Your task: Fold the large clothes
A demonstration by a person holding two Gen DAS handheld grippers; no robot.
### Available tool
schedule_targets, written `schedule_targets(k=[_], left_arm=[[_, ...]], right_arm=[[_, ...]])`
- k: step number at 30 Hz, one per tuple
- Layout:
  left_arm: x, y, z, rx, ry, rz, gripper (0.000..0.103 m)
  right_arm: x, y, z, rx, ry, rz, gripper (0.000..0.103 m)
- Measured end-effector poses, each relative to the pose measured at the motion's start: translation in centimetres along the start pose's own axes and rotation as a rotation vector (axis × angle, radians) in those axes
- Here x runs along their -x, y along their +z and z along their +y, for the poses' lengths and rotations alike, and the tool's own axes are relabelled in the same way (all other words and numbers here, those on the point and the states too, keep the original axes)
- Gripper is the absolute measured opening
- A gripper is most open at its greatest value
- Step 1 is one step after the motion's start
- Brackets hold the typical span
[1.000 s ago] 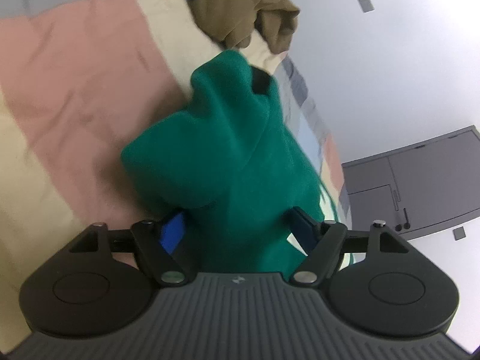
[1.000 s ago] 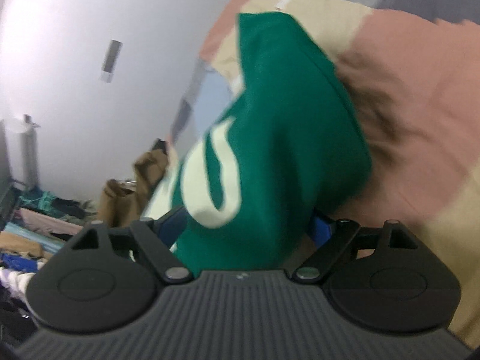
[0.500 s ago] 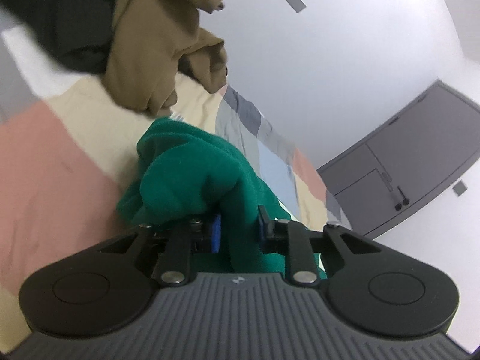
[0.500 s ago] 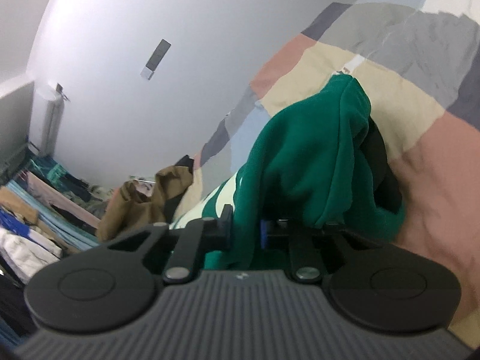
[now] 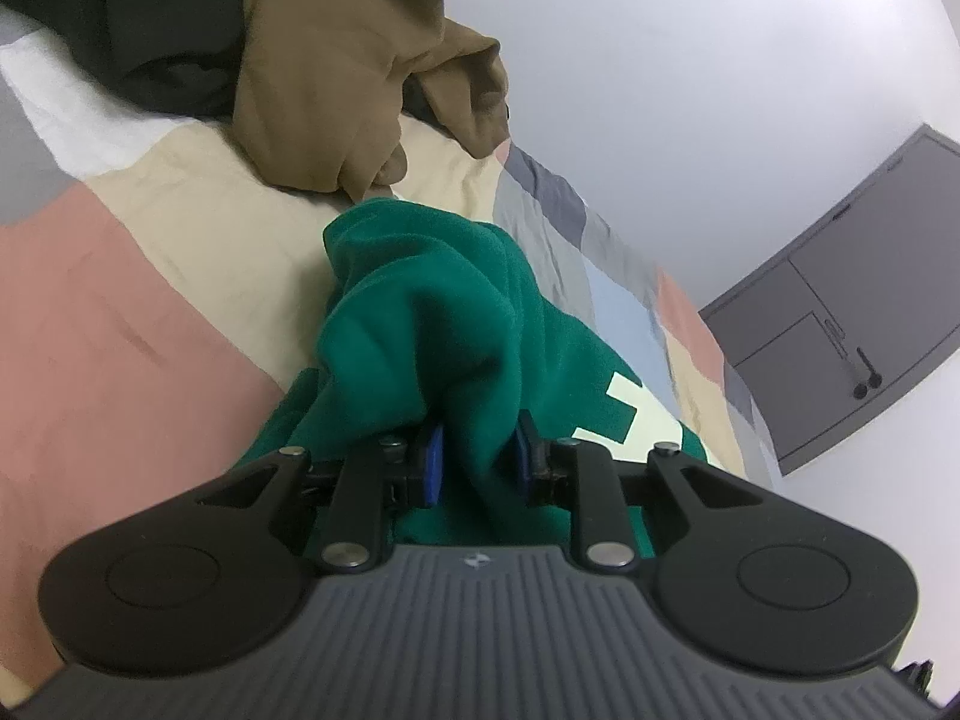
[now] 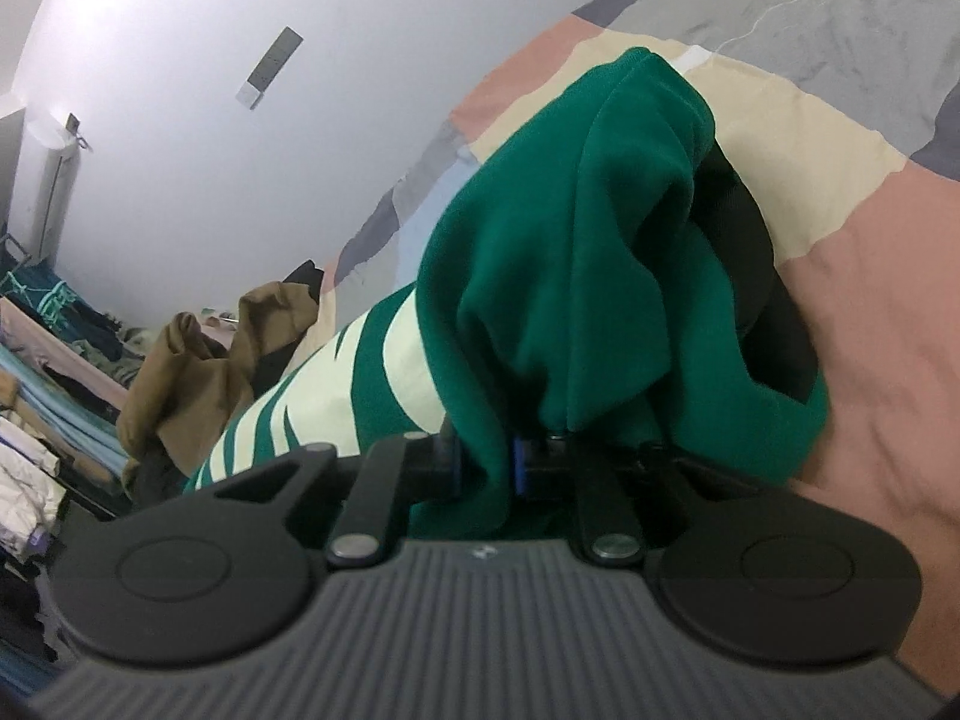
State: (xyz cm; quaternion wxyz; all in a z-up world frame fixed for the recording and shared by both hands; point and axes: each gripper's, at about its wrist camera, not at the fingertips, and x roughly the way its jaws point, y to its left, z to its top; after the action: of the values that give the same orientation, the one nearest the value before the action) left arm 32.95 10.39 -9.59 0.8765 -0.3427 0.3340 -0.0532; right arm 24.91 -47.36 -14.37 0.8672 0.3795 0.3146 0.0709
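Left gripper (image 5: pixel 474 456) and right gripper (image 6: pixel 485 459) both pinching bunched green sweatshirt (image 5: pixel 420 324) above patchwork bedspread (image 5: pixel 120 312); brown garment (image 5: pixel 336 84) beyond.

A brown garment (image 5: pixel 336 78) lies on the patchwork bedspread (image 5: pixel 120 324) near a grey door (image 5: pixel 852 324).

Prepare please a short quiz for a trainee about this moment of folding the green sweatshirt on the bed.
1. True or false: both the left tool and the right tool are shut on the green sweatshirt.
2. Which colour is the print on the sweatshirt? A) cream B) red C) black
3. Fill in: beyond the sweatshirt, on the patchwork bedcover, lies a crumpled ____ garment.

Key: 1 true; 2 A; 3 brown.
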Motion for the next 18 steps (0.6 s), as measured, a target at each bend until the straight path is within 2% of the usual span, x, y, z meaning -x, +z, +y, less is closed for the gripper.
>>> schedule_targets(k=[3, 6, 8, 9, 11, 12, 14, 15, 16, 17, 18], left_arm=[[0.8, -0.4, -0.4, -0.002, 0.003, -0.011, 0.033], [1.6, -0.5, -1.0, 0.015, -0.005, 0.002, 0.054], [2.9, -1.1, -1.2, 0.047, -0.036, 0.021, 0.073], [3.3, -1.3, -1.3, 0.058, -0.043, 0.029, 0.075], [4.3, -2.1, -1.3, 0.101, -0.059, 0.055, 0.087], [4.6, -2.6, -1.2, 0.131, -0.067, 0.069, 0.089], [4.7, -3.4, -0.6, 0.201, -0.078, 0.105, 0.095], [4.5, -3.8, -0.3, 0.235, -0.080, 0.119, 0.096], [4.1, -4.2, 0.2, 0.286, -0.085, 0.138, 0.097], [3.6, -4.4, 0.7, 0.323, -0.095, 0.156, 0.098], [3.0, -4.7, 1.1, 0.359, -0.107, 0.174, 0.098]], right_arm=[[0.5, -0.1, 0.2, 0.007, 0.000, -0.013, 0.018], [1.2, -0.4, 0.7, -0.003, 0.001, -0.019, 0.021], [1.8, -0.6, 1.0, 0.001, -0.001, -0.023, 0.024], [2.1, -0.8, 1.3, -0.004, 0.000, -0.024, 0.026], [2.8, -1.2, 1.4, -0.029, 0.015, -0.019, 0.039], [3.0, -1.4, 1.5, -0.041, 0.029, -0.012, 0.043], [3.6, -2.1, 1.8, -0.059, 0.050, 0.001, 0.064], [3.8, -2.4, 2.0, -0.067, 0.063, 0.006, 0.071], [3.9, -2.8, 2.2, -0.078, 0.078, 0.011, 0.085], [3.9, -3.0, 2.3, -0.093, 0.094, 0.017, 0.091], [3.9, -3.4, 2.3, -0.113, 0.104, 0.021, 0.092]])
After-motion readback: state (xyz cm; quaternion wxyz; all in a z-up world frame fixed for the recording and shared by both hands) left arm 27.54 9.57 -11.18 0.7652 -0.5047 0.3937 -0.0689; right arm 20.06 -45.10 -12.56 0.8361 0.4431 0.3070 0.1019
